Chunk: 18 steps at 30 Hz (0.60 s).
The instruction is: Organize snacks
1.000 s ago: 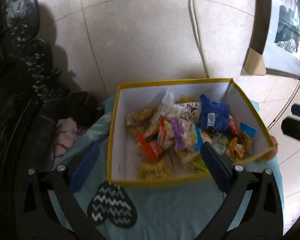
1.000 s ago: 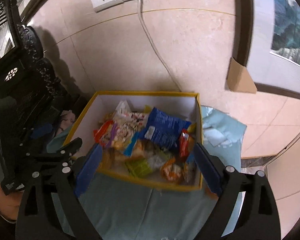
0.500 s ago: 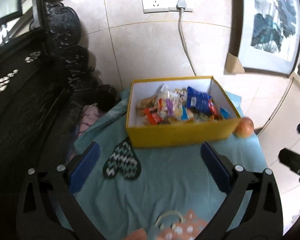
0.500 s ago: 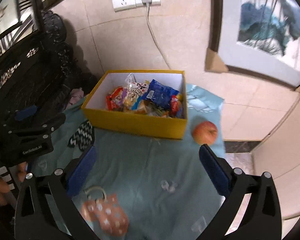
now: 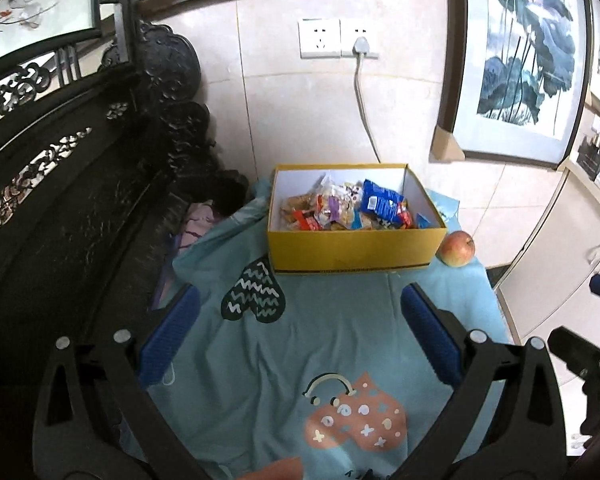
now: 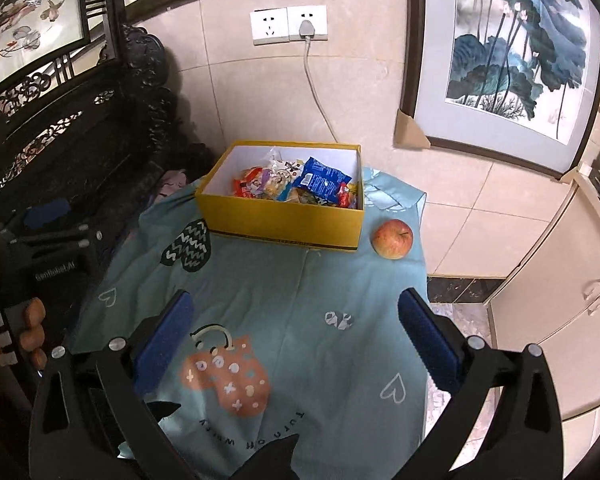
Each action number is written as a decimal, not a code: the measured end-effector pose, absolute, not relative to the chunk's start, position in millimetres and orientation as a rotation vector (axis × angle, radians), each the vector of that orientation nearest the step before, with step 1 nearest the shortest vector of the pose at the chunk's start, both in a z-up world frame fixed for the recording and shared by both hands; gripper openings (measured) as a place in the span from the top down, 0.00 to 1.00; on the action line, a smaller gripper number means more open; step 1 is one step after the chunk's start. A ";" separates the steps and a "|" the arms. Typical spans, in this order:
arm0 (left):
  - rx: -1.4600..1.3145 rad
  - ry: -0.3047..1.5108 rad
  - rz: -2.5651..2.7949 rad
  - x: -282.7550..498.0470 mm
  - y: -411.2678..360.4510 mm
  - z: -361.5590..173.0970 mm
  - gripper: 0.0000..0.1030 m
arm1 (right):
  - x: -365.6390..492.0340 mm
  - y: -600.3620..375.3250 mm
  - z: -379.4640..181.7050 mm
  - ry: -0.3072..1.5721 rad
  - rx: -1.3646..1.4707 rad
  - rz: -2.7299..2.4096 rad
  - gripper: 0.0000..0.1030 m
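Yellow cardboard box [image 5: 352,250] sits at the far end of the surface [image 5: 340,340], against the tiled wall, lid off. Snack packets [image 5: 340,208] piled loose inside; blue packet [image 6: 320,182] lies on top, toward the right wall of the box. All snacks visible are inside the box; none seen on the cloth.

Apple [image 6: 392,239] rests just beside the box's right near corner, close to the right edge of the surface. Teal printed cloth [image 6: 280,300] covers the surface and hangs in folds at the far and left edges.

Left tongs [image 5: 300,336] apart, nothing between the pads. Right tongs [image 6: 296,340] have just been opening and stand wide apart, nothing between them. Both hover well short of the box, over bare cloth.

Task reads as near done or done, judging by the filled box.

Risks from here:
- Apple is round and near the drop; any nudge of the box or tug on the cloth could roll it off onto the floor.
- Cloth is loose and creased; a pad dragging across it would likely shift box and apple together.
- Power cord [image 5: 364,112] hangs down behind the box; pushing the box back could press on it.
- Packets are heaped loose; reaching in with wide tongs could flick a top packet over the rim.
- Carved dark furniture [image 5: 80,200] crowds the left side; left tongs have little room to swing.
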<state>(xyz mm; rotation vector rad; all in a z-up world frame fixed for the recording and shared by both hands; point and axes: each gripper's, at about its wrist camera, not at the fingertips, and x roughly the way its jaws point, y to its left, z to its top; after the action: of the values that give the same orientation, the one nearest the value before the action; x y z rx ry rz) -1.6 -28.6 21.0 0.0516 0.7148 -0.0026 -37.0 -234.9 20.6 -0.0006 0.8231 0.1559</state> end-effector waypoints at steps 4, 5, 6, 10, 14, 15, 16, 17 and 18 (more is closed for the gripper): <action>0.048 0.707 -0.004 -8.3 -26.9 26.3 0.02 | -42.7 -234.3 22.7 0.817 0.006 0.148 0.01; 0.049 0.705 -0.009 -9.7 -27.3 27.0 0.02 | -45.0 -233.8 23.6 0.816 0.007 0.146 0.01; 0.051 0.703 -0.013 -10.0 -27.4 27.3 0.02 | -45.1 -234.1 23.6 0.816 0.007 0.146 0.01; 0.052 0.701 -0.033 -15.8 -29.6 28.5 0.02 | -49.6 -233.9 24.5 0.811 0.009 0.143 0.01; 0.040 0.701 -0.046 -19.5 -28.4 27.7 0.02 | -53.1 -235.0 25.6 0.807 0.013 0.140 0.01; 0.038 0.700 -0.048 -20.7 -28.4 27.9 0.02 | -53.8 -235.0 25.8 0.806 0.014 0.138 0.01; 0.038 0.699 -0.049 -21.4 -28.9 28.2 0.02 | -54.0 -235.0 25.8 0.806 0.015 0.137 0.01; 0.038 0.699 -0.050 -21.5 -29.0 28.4 0.02 | -54.5 -235.0 26.0 0.805 0.017 0.136 0.01; 0.040 0.700 -0.051 -21.6 -28.9 28.6 0.02 | -54.7 -235.5 26.2 0.804 0.019 0.137 0.01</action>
<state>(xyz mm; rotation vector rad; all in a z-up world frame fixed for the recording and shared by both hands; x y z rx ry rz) -21.6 -28.9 28.6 0.0397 0.6996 -0.0508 -54.7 -235.5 26.2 0.0188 0.8042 0.1374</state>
